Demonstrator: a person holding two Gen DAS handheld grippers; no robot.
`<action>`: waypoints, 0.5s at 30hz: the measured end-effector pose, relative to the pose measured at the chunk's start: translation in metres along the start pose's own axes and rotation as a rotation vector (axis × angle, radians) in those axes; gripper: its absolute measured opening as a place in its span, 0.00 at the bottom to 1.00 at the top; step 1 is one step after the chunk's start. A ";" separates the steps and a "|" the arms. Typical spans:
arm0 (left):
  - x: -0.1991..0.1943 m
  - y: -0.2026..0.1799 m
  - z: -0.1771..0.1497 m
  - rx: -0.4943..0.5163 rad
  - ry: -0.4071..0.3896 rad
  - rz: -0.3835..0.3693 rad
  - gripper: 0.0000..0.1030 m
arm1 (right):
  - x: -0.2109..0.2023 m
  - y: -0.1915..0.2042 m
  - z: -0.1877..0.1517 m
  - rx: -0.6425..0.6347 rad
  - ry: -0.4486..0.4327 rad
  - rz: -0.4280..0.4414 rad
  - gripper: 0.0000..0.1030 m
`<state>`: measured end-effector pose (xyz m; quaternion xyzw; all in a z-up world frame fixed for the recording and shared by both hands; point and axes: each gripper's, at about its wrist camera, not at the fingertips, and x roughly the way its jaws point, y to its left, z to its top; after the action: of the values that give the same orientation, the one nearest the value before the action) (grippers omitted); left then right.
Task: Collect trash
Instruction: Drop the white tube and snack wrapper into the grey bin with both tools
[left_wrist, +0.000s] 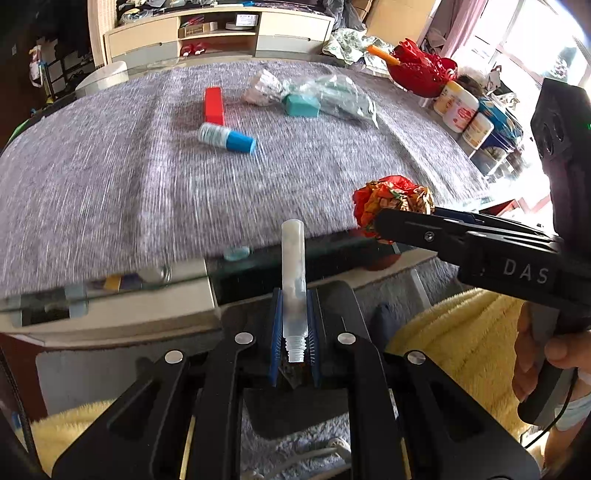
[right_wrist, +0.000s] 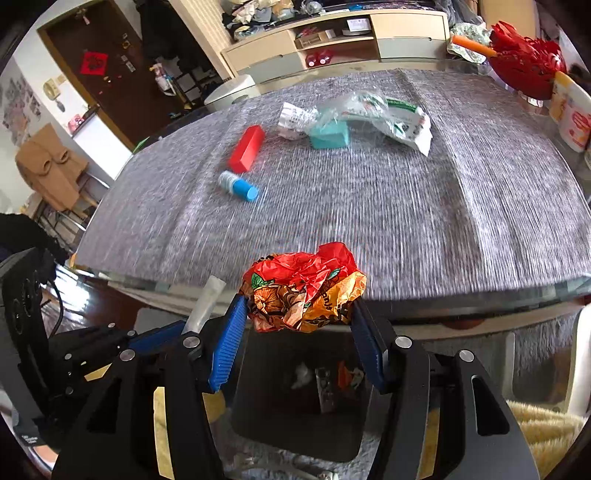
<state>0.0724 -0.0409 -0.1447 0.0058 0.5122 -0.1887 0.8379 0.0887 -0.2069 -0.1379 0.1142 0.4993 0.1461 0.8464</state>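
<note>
Left tongs (left_wrist: 293, 325) grip a white capless plastic tube (left_wrist: 293, 269), right tongs (right_wrist: 301, 317) grip a crumpled red-orange wrapper (right_wrist: 306, 288) above the black bin (right_wrist: 299, 398) at lower centre; several items remain on the table (right_wrist: 406, 229).

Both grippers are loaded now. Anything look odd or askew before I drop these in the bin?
Nothing damaged or spilled. The left gripper holds the white tube by its threaded neck, with no cap on it. The right gripper clamps the crumpled wrapper over the black bin.

One red rectangular box (right_wrist: 246, 148), one teal box (right_wrist: 330, 136), one blue-capped white bottle (right_wrist: 238, 187), two clear crinkled plastic wrappers (right_wrist: 399, 118), one crumpled red-orange wrapper (right_wrist: 306, 291), one translucent white tube (left_wrist: 293, 280).
</note>
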 end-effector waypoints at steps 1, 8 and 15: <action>-0.001 0.000 -0.005 -0.002 0.002 0.003 0.11 | 0.000 0.000 -0.005 0.000 0.003 0.000 0.56; 0.005 0.002 -0.038 -0.016 0.035 0.004 0.11 | 0.009 -0.002 -0.035 0.001 0.043 -0.016 0.56; 0.024 0.003 -0.069 -0.043 0.097 -0.003 0.11 | 0.030 -0.006 -0.069 0.010 0.104 -0.052 0.56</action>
<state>0.0240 -0.0320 -0.1983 -0.0039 0.5562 -0.1784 0.8117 0.0425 -0.1982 -0.1973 0.0977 0.5463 0.1272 0.8221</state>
